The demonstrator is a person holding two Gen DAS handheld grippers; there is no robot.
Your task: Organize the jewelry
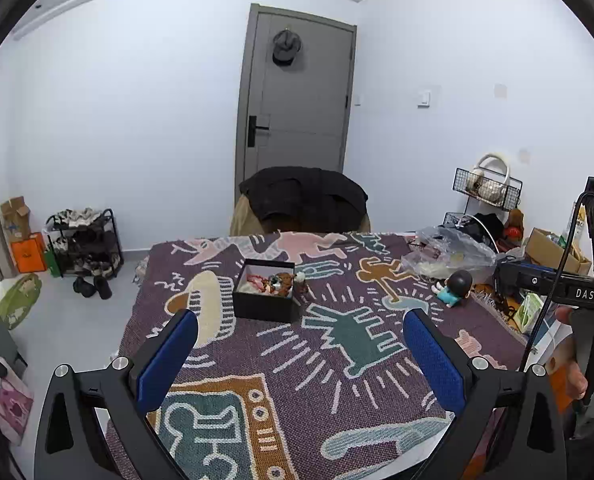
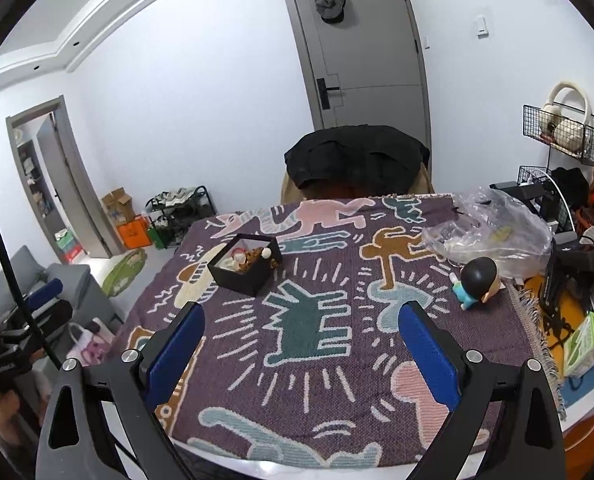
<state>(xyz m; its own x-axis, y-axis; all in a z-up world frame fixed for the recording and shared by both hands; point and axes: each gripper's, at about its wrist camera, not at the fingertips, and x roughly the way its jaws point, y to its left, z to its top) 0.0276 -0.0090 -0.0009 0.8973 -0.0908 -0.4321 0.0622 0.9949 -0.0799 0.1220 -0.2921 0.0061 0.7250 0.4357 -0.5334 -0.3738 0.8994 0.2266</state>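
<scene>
Left gripper (image 1: 299,322): blue pads spread wide, empty, above the patterned cloth (image 1: 337,360) on the counter. Right gripper (image 2: 301,314): likewise released, empty. Black jewelry box (image 1: 264,290): lidless, mid-counter, well beyond both grippers, mixed trinkets inside. Figurine (image 2: 475,282): right side. Clear plastic bag (image 2: 493,232): behind it. Chair with dark coat (image 1: 303,198): far edge.
</scene>
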